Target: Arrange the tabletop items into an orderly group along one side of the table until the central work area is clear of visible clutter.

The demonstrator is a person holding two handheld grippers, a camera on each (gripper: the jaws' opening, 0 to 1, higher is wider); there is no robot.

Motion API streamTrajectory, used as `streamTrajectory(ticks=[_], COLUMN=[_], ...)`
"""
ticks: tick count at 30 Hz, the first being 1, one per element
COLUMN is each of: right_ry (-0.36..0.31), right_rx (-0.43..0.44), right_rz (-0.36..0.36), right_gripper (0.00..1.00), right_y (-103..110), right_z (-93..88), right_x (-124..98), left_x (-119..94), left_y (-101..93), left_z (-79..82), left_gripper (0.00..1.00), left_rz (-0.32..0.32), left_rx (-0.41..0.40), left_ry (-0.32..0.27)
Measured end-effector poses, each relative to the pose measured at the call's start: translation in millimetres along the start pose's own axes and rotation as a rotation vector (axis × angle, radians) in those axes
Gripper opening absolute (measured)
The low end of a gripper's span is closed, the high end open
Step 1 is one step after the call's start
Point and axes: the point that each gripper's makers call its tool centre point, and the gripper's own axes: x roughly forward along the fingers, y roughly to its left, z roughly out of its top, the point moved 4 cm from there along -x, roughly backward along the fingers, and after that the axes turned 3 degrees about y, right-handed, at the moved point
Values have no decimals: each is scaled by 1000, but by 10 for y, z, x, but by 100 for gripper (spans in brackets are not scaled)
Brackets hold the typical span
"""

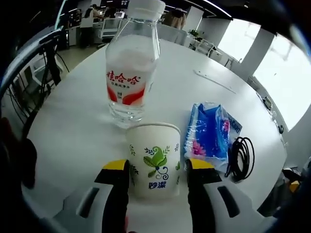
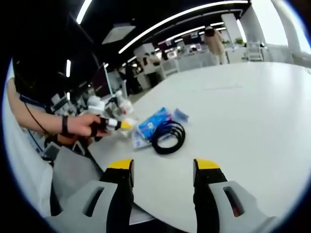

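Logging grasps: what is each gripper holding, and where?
Left gripper holds the paper cup by its sides, low down. Right gripper holds nothing.

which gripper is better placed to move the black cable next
Right, probably. The right gripper is open and empty, with the coiled black cable just ahead of its jaws. The left gripper already has the paper cup between its jaws, beside the water bottle.
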Motion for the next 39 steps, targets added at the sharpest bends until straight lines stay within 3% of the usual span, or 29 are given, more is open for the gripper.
streamTrajectory(ticks=[10,13,18,26,31,39], right_ry=[2,3,-3,6,12,29], right_rx=[7,10,13,9,12,-17], right_rz=[-1,-3,-1,29,63,134], right_gripper=[46,46,46,46,45,45], right_y=[-31,-38,-29,42,100,238], right_z=[-47,-54,-38,-56,-51,7], right_x=[-54,-60,-50,54,154,324], left_x=[22,29,-59,-252,-387,-553], left_y=[31,34,-27,27,-92,-292], left_z=[15,-3,-5,-185,-330,-529], left_gripper=[47,41,39,38,39,39], left_rz=[-1,2,-24,-30,-88,-129], left_rx=[-23,-11,-8,5,15,45], left_ry=[-2,3,-32,-37,-43,-44])
